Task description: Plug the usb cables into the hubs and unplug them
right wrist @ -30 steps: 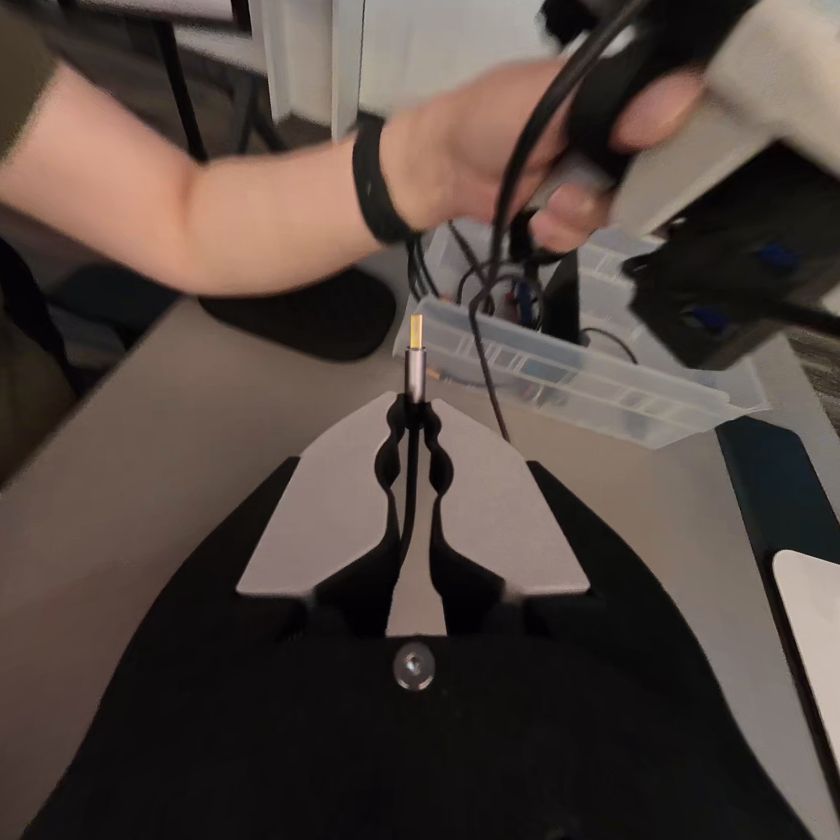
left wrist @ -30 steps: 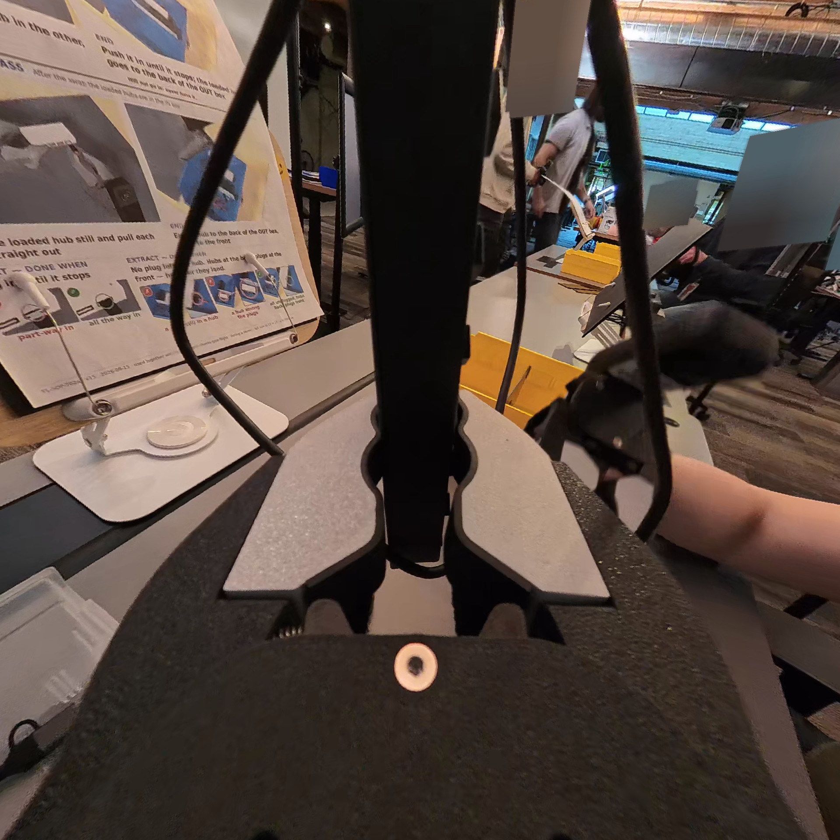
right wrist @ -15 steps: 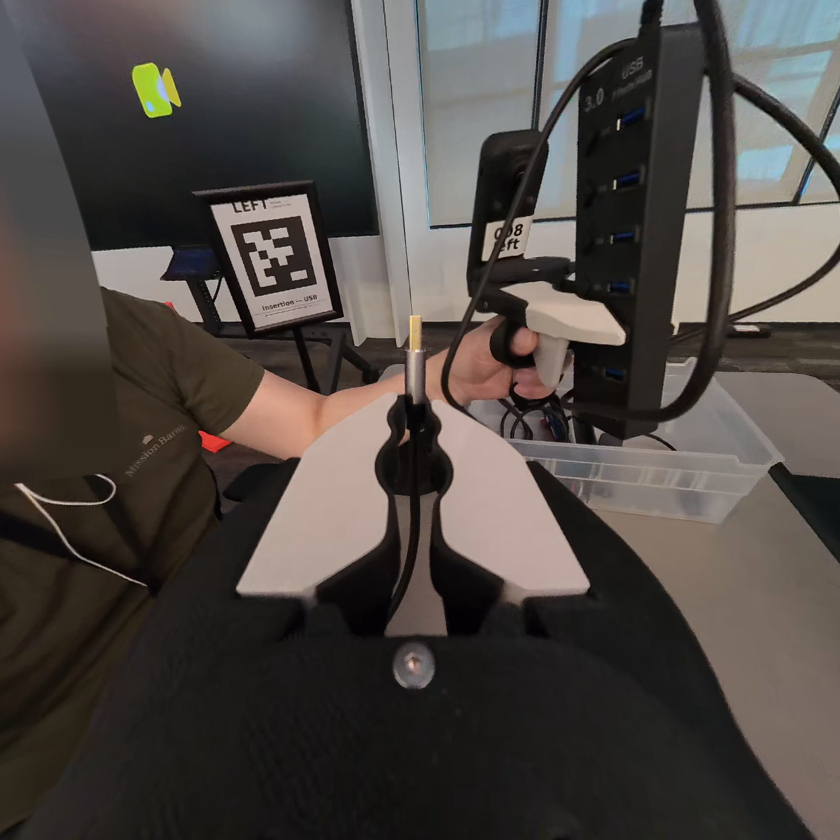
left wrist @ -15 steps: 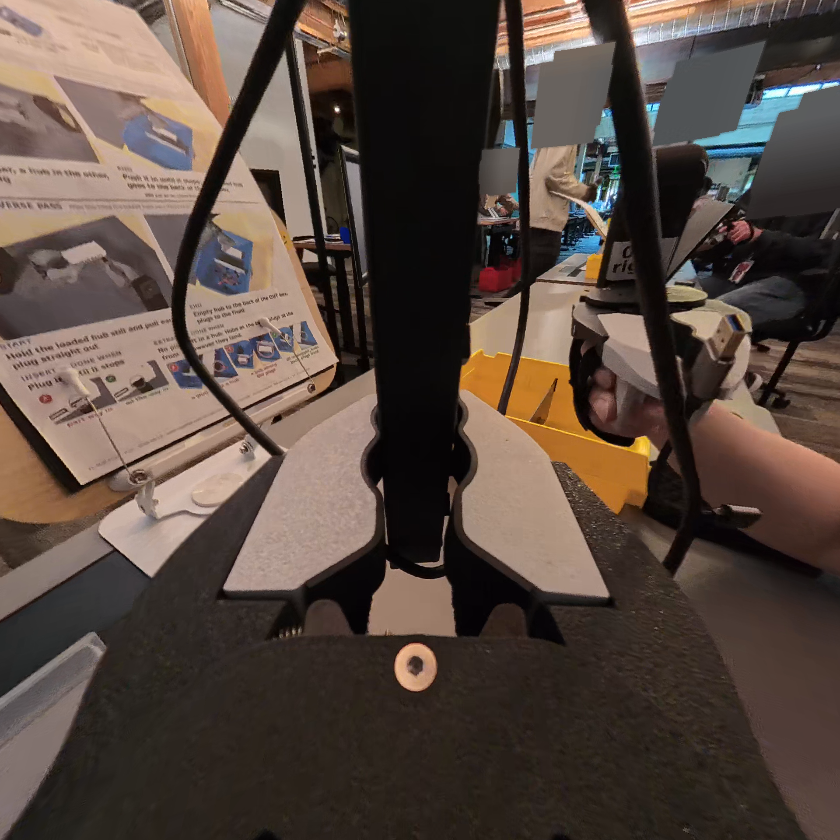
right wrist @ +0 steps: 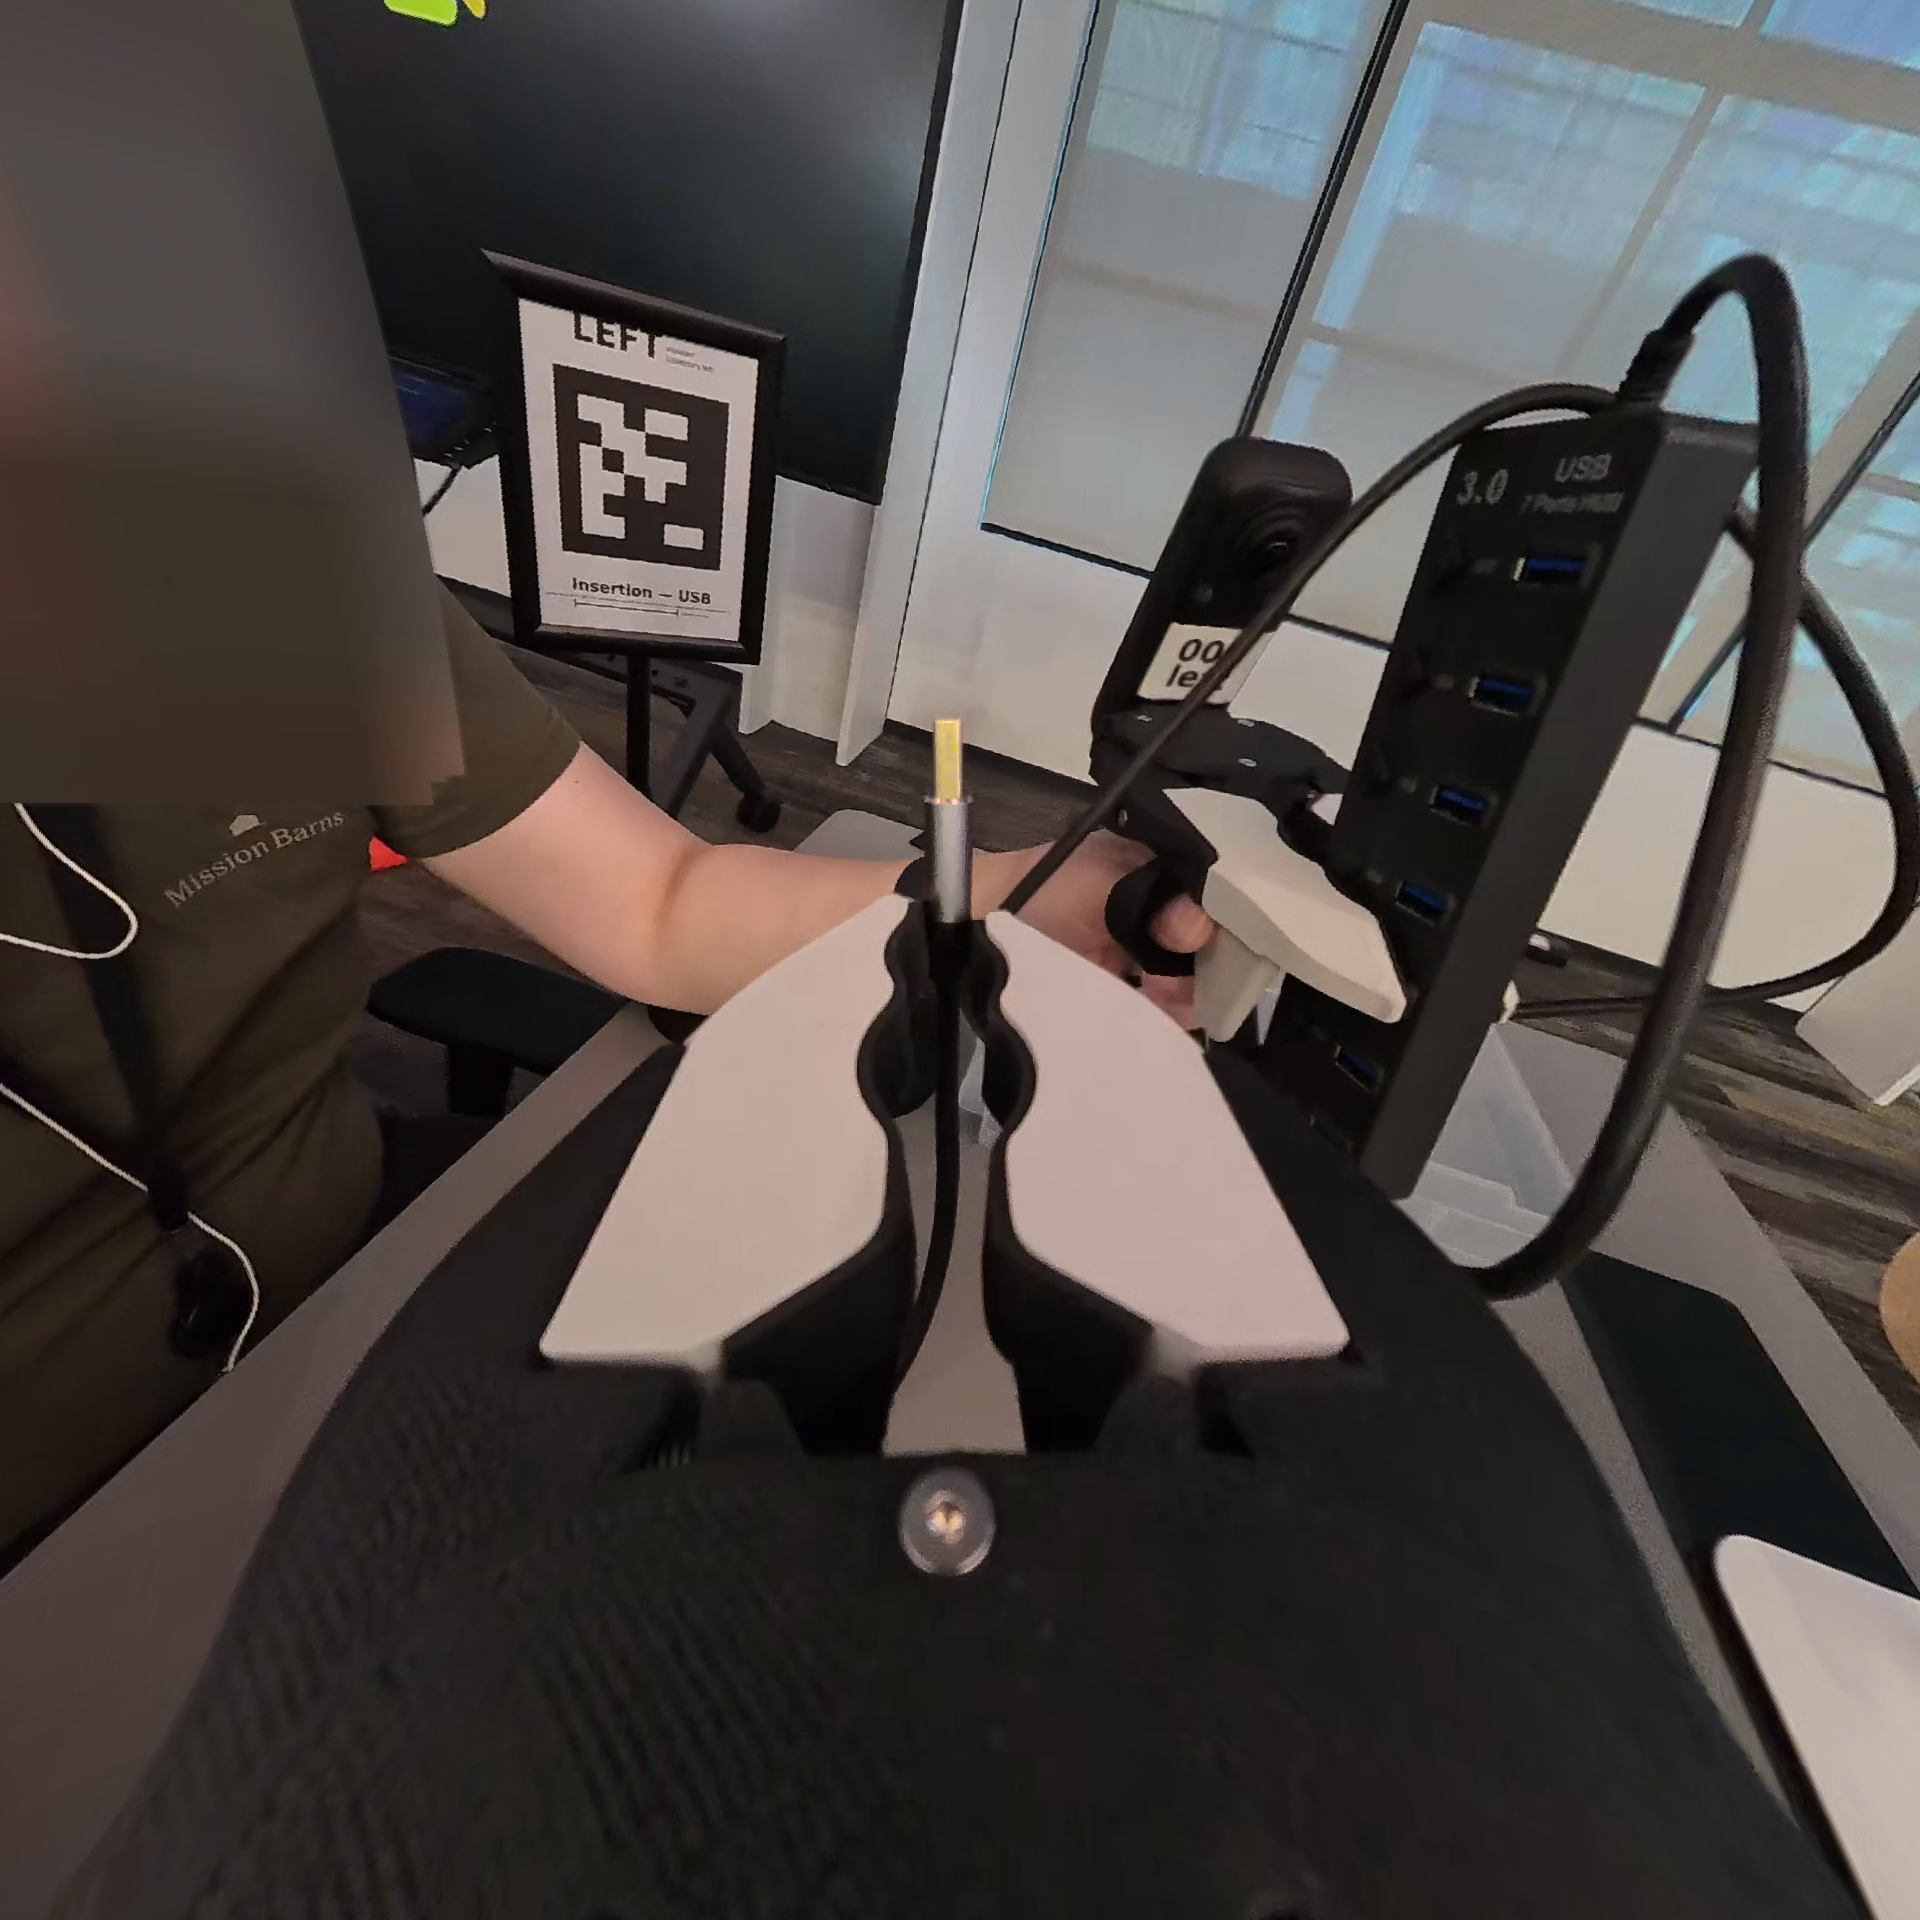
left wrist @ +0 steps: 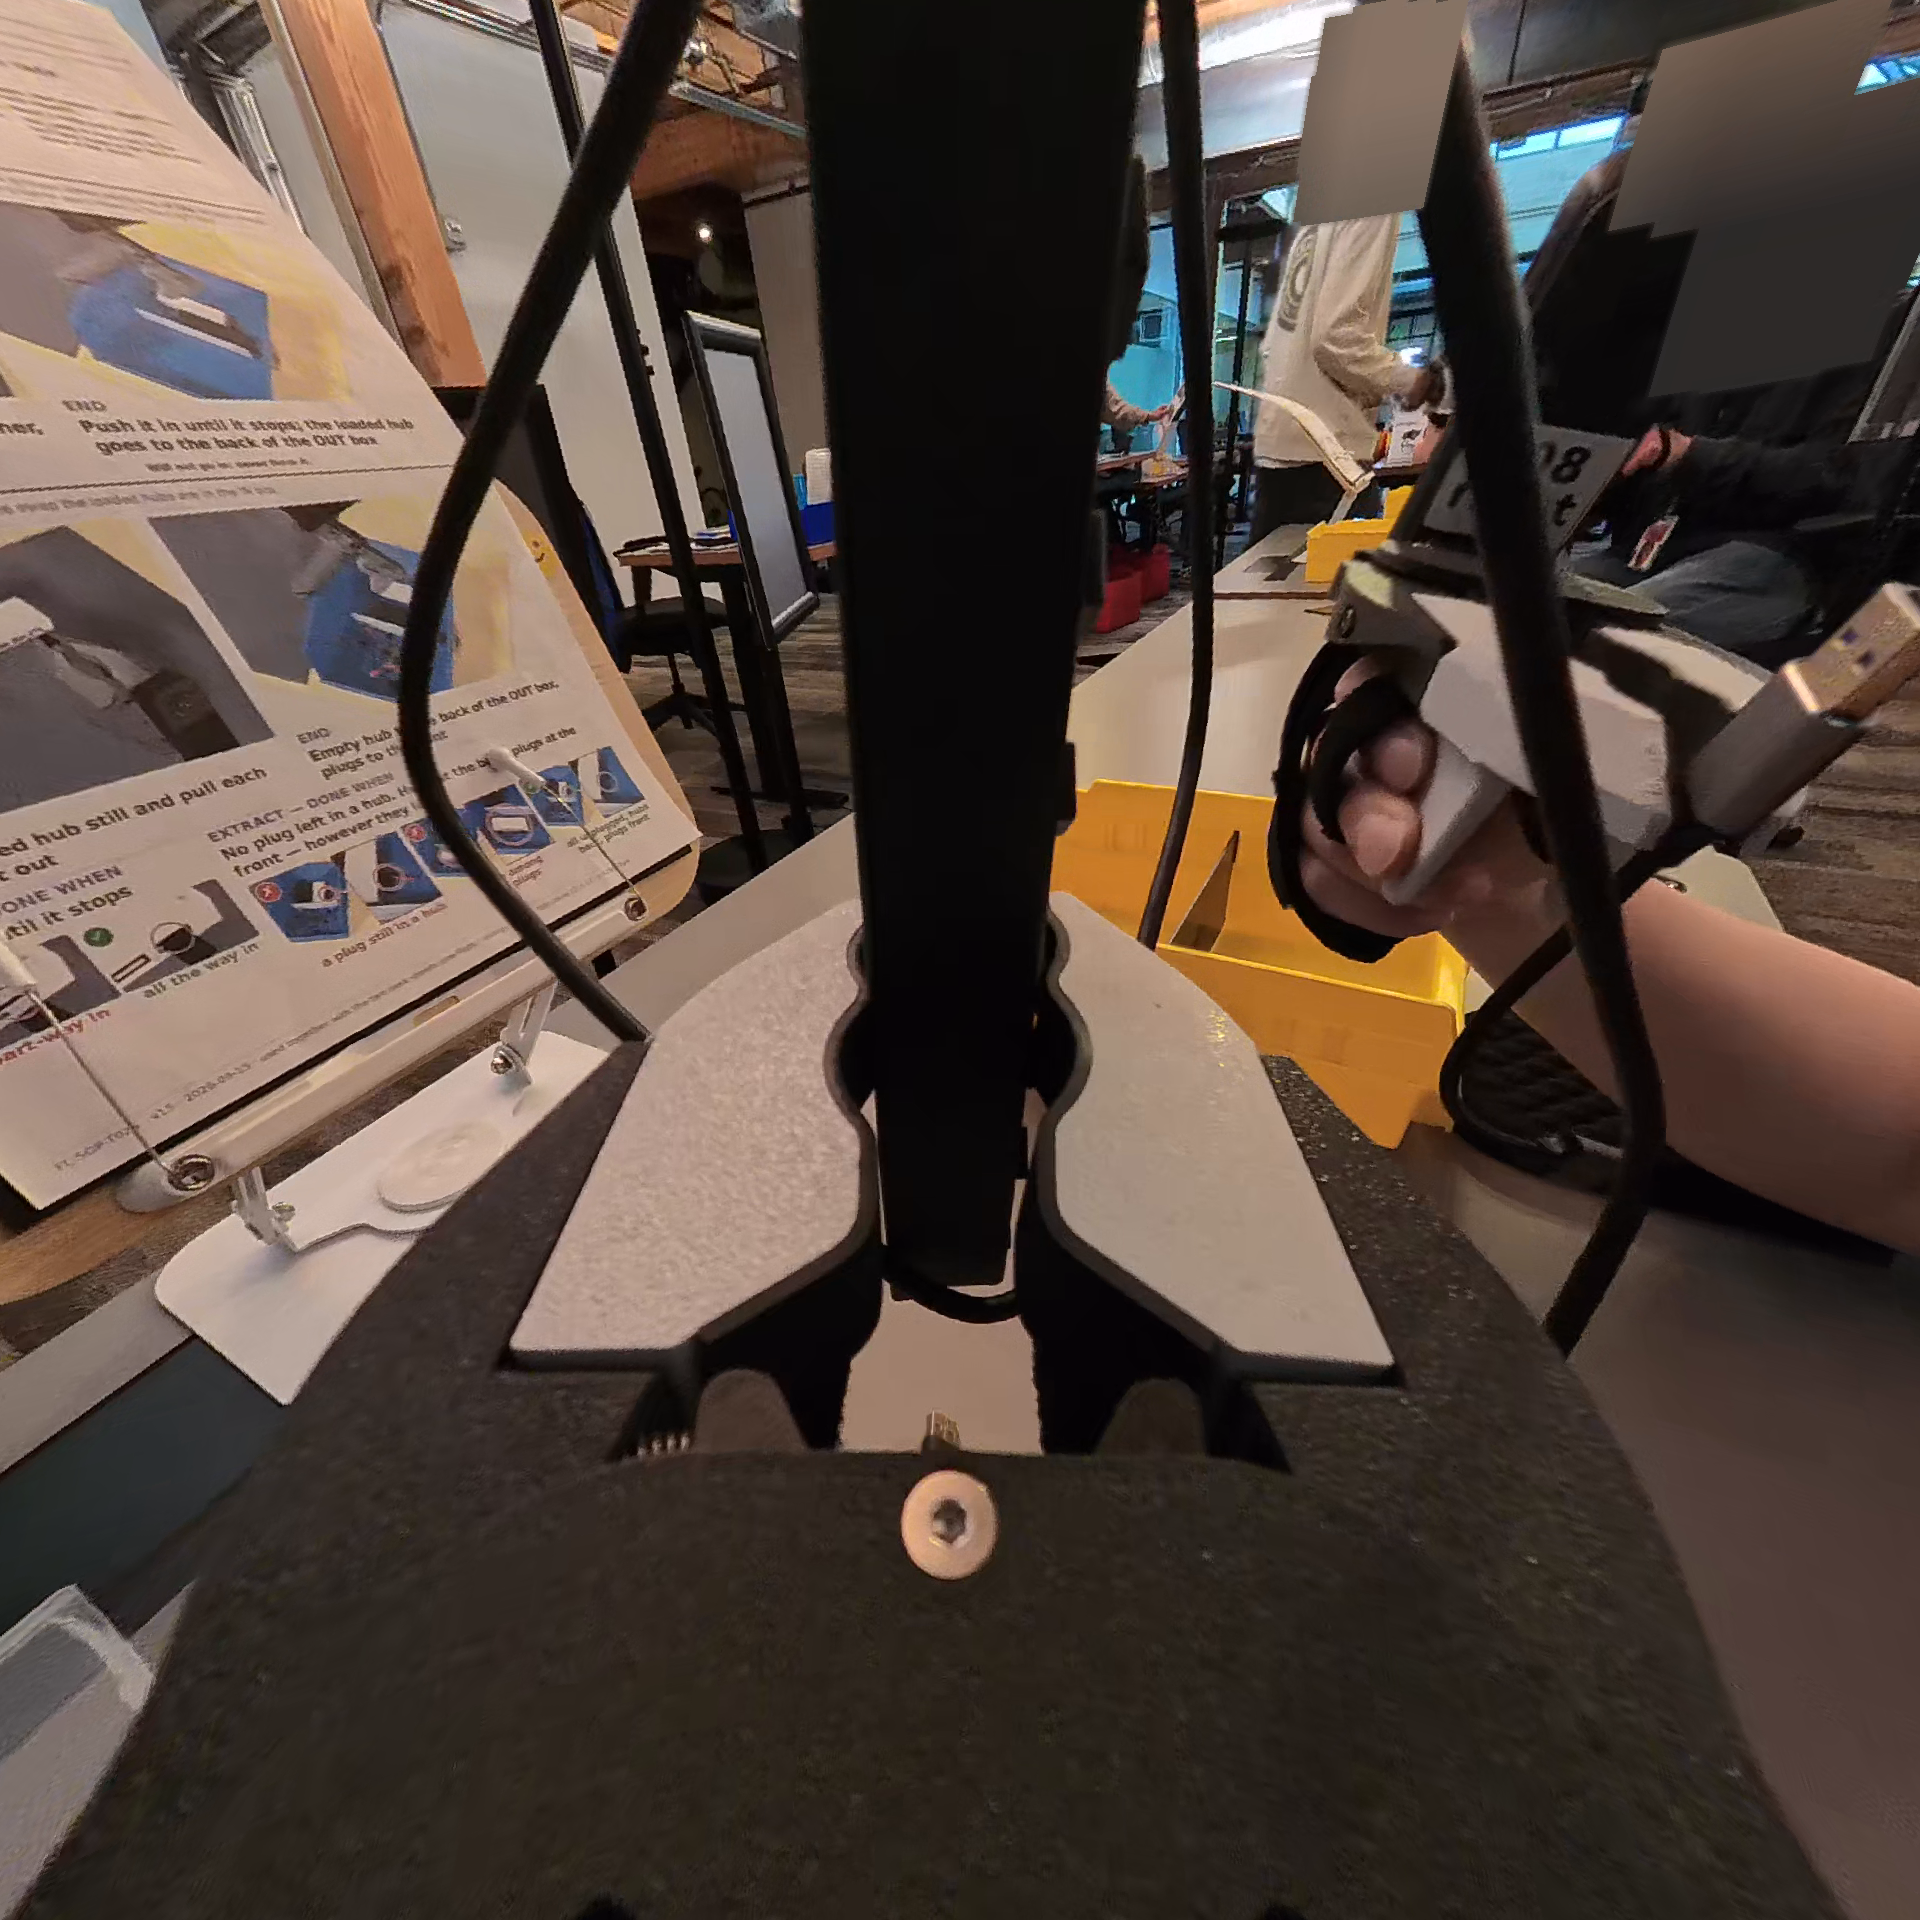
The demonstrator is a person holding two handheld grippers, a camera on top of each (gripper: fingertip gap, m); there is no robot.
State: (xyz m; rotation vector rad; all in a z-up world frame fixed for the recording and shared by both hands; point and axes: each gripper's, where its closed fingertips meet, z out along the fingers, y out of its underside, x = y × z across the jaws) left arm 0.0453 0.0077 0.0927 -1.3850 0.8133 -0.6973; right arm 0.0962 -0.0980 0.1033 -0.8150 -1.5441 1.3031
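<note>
USB hub: a long black plastic bar with a row of blue ports (right wrist: 1538, 790), held upright in the air over the grey table (right wrist: 208, 1558), port face turned toward the plug, which I take to be so the ports can be reached.
Left gripper (left wrist: 951, 1049): its grey-faced fingers are pinched on the hub's lower end, gripping it like a handle; the bar fills the middle of its own view.
Hub's own lead: a thick black cable (right wrist: 1756, 727) loops from the top of the hub down past its side, hanging free.
USB plug: a silver-sleeved plug with a gold tip (right wrist: 948, 821), pointing straight out beyond the fingertips, apart from the hub.
Right gripper (right wrist: 945, 935): pressed together on the plug's black cable just behind the sleeve, leaving the tip bare for insertion.
Step, as I judge it: lining plug up with a port; none of the visible ports is filled.
Behind: a yellow plastic bin (left wrist: 1299, 966), a propped instruction sheet (left wrist: 260, 727).
</note>
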